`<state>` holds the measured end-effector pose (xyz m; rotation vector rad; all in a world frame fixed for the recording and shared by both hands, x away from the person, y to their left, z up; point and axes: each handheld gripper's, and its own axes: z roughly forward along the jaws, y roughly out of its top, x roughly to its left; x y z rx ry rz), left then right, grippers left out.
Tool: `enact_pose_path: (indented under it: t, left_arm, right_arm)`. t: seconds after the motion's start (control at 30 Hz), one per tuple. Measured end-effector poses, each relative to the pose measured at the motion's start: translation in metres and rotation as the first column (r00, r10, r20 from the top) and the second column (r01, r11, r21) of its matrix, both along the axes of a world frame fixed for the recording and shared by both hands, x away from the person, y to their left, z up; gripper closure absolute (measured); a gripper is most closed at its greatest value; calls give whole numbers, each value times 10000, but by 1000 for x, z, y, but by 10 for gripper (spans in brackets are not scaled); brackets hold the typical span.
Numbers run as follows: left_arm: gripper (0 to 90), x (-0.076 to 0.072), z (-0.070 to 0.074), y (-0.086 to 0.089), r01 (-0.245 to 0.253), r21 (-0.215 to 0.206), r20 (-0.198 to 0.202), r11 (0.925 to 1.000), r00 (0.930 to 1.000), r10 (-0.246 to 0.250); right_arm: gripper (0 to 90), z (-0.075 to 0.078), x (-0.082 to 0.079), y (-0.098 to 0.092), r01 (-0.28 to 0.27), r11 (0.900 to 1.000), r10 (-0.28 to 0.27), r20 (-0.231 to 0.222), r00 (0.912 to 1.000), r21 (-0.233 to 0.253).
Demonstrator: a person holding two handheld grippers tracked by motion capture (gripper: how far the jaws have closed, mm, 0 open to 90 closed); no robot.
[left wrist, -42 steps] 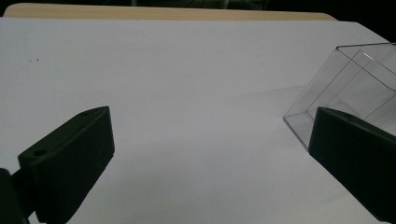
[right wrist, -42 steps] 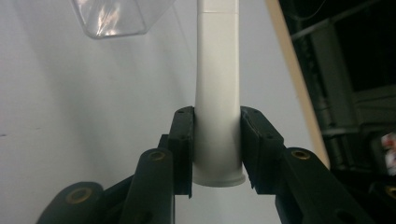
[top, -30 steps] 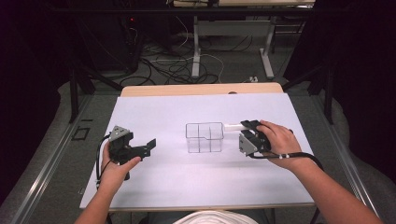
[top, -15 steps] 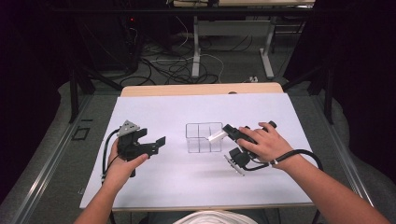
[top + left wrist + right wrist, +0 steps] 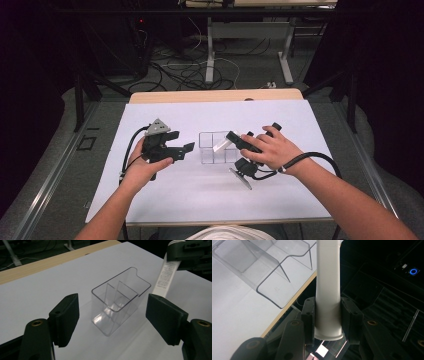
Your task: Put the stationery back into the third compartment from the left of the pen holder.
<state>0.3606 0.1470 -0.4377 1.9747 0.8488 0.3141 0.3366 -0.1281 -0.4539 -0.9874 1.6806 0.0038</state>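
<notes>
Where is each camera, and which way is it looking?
High view: above the person's side, looking forward and down at the table; both forearms show, left tongs open.
Left gripper view: rides the left tongs, facing the clear organizer between its two open jaws.
Right gripper view: rides the right tongs, looking along the white tube they clamp.
Shared: all three show the organizer and the tube.

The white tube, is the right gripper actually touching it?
Touching. In the right gripper view, the right gripper has both jaws pressed flat against the sides of the white tube near its capped end, with no gap on either side.
</notes>
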Motion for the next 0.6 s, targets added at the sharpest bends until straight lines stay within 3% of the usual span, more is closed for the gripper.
enact_pose_path:
  t: [0.17, 0.3, 0.37, 0.5, 0.6]
  left_arm:
    - [288, -4, 3, -14, 469, -11, -110, 9989, 9988, -469]
    - [315, -9, 2, -25, 993, 278, -304, 9947, 9947, -985]
    - [336, -11, 2, -31, 1218, 271, -459, 9922, 9917, -1205]
    - [389, -14, 2, -42, 1575, 515, -691, 9862, 9857, -1538]
    - [427, -15, 1, -50, 1861, 664, -822, 9803, 9801, -1805]
  right_arm:
    - [669, -2, -7, 3, -90, 9998, 88, -68, 9999, -197]
    - [669, -3, -10, 5, -402, 9990, 401, -60, 9992, -203]
    - [669, -3, -12, 5, -330, 9988, 329, -43, 9994, -356]
    - [668, -5, -16, 8, -803, 9953, 807, 55, 9967, -537]
    - [668, -8, -20, 9, -831, 9943, 834, 25, 9965, -661]
